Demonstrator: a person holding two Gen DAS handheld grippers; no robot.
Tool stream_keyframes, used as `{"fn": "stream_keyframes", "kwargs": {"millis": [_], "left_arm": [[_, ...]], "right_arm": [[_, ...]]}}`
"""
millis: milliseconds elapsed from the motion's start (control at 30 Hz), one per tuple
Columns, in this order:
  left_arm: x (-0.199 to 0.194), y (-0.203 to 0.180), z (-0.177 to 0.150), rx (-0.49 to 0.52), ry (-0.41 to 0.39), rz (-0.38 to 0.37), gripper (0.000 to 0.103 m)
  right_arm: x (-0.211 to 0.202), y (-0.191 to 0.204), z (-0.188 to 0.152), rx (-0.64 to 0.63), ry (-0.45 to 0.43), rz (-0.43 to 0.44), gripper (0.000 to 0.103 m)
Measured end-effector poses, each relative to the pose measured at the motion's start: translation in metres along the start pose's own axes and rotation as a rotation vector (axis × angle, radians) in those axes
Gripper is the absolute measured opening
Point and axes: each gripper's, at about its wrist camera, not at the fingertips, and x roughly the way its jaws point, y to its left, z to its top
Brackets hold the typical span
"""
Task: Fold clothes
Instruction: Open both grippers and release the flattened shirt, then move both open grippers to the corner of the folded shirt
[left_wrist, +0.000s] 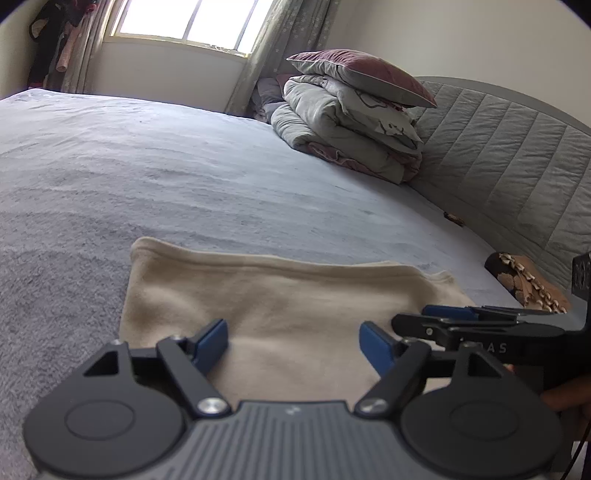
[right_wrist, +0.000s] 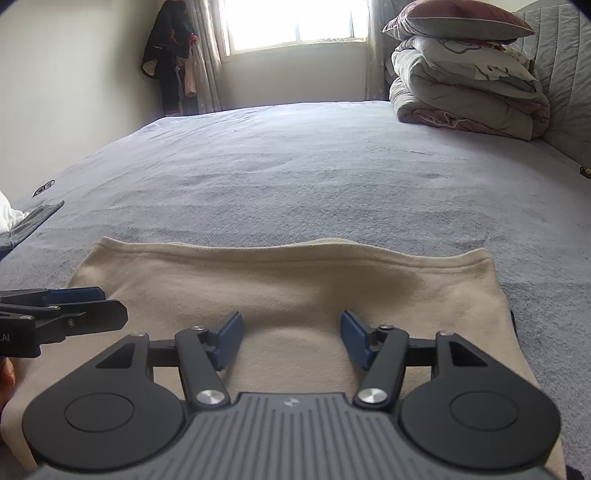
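Observation:
A cream garment (left_wrist: 280, 295) lies flat and folded on the grey bedspread (left_wrist: 147, 166), with its hemmed edge on the far side. It fills the near middle of the right wrist view (right_wrist: 288, 288). My left gripper (left_wrist: 293, 341) is open and empty, low over the garment's near part. My right gripper (right_wrist: 291, 338) is open and empty, low over the garment too. The right gripper shows side-on in the left wrist view (left_wrist: 454, 314), at the garment's right edge. The left gripper shows at the left edge of the right wrist view (right_wrist: 88, 302).
A stack of folded quilts and a pillow (left_wrist: 354, 114) sits at the far end by the padded headboard (left_wrist: 517, 155). A brown patterned cloth (left_wrist: 524, 284) lies at the bed's right edge. Dark and white clothes (right_wrist: 22, 221) lie at the left. A window (right_wrist: 291, 22) is behind.

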Motion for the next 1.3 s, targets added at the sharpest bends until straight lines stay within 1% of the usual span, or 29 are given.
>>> {"fn": "stream_keyframes", "kwargs": {"millis": [67, 167, 267, 367, 433, 567, 667, 700, 733, 800, 867, 900, 967, 1033, 1100, 1167, 1233, 1300], "left_arm": [[0.000, -0.001, 0.000, 0.008, 0.004, -0.005, 0.086], [-0.001, -0.003, 0.001, 0.020, 0.013, -0.006, 0.088], [-0.004, -0.001, 0.007, 0.010, 0.037, -0.013, 0.088], [-0.011, 0.007, 0.016, -0.019, 0.070, -0.018, 0.088], [-0.016, 0.014, 0.021, -0.041, 0.072, 0.003, 0.088], [-0.025, 0.033, 0.027, -0.091, 0.079, 0.051, 0.088], [-0.030, 0.050, 0.030, -0.138, 0.096, 0.110, 0.088], [-0.031, 0.056, 0.031, -0.169, 0.102, 0.112, 0.088], [-0.031, 0.063, 0.031, -0.204, 0.108, 0.109, 0.087], [-0.032, 0.075, 0.031, -0.280, 0.111, 0.076, 0.086], [-0.031, 0.082, 0.030, -0.332, 0.110, 0.041, 0.083], [-0.029, 0.084, 0.029, -0.347, 0.109, 0.028, 0.083], [-0.027, 0.086, 0.027, -0.368, 0.110, 0.011, 0.082], [-0.023, 0.086, 0.025, -0.379, 0.115, 0.010, 0.081], [-0.022, 0.084, 0.025, -0.377, 0.117, 0.009, 0.081], [-0.021, 0.082, 0.024, -0.381, 0.123, -0.004, 0.079], [-0.020, 0.082, 0.023, -0.391, 0.132, -0.019, 0.079], [-0.019, 0.080, 0.023, -0.388, 0.137, -0.020, 0.079]], "right_arm": [[0.000, 0.001, 0.000, -0.003, 0.003, 0.003, 0.067], [-0.001, 0.002, 0.002, -0.028, 0.023, 0.014, 0.071], [-0.005, 0.000, 0.006, -0.056, 0.060, 0.023, 0.072], [-0.014, -0.012, 0.009, -0.051, 0.081, 0.023, 0.072], [-0.020, -0.021, 0.011, -0.046, 0.084, -0.003, 0.072], [-0.026, -0.043, 0.014, -0.021, 0.101, -0.087, 0.073], [-0.029, -0.062, 0.015, 0.068, 0.119, -0.109, 0.073], [-0.030, -0.066, 0.016, 0.088, 0.118, -0.109, 0.073], [-0.032, -0.069, 0.016, 0.104, 0.116, -0.107, 0.073], [-0.034, -0.074, 0.017, 0.135, 0.112, -0.102, 0.073], [-0.037, -0.079, 0.018, 0.166, 0.107, -0.097, 0.073], [-0.038, -0.080, 0.018, 0.161, 0.104, -0.104, 0.073], [-0.040, -0.082, 0.020, 0.142, 0.102, -0.128, 0.073], [-0.040, -0.086, 0.020, 0.144, 0.107, -0.146, 0.073], [-0.037, -0.093, 0.018, 0.165, 0.121, -0.153, 0.073], [-0.032, -0.099, 0.016, 0.190, 0.138, -0.163, 0.073], [-0.027, -0.102, 0.012, 0.222, 0.162, -0.171, 0.073], [-0.025, -0.104, 0.010, 0.246, 0.168, -0.169, 0.075]]}}
